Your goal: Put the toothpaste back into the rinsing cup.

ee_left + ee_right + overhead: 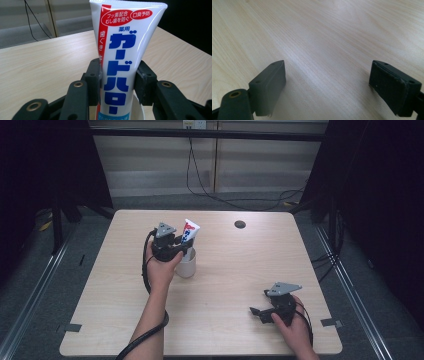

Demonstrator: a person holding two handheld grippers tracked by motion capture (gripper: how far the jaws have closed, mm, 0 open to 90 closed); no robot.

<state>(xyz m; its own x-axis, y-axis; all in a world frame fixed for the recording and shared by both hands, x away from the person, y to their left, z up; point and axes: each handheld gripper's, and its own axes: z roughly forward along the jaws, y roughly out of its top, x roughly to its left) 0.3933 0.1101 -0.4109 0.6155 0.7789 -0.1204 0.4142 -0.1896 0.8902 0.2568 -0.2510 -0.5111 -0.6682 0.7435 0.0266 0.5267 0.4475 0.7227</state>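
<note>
- Left gripper (175, 246), centre-left of the high view, was clamped on toothpaste tube (120, 62); tube stood upright with its lower end inside white cup (186, 265), probably mid-insertion or mid-removal.
- Right gripper (262, 312), lower right, jaws wide apart over bare table (240, 285), apparently idle.

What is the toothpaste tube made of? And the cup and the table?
The toothpaste tube looks like soft glossy plastic: smooth, shiny, with a flat crimped top. The white cup under it could be ceramic or plastic; its plain matte look leaves that open. The table looks like pale wood or wood-print laminate, showing grain lines.
</note>
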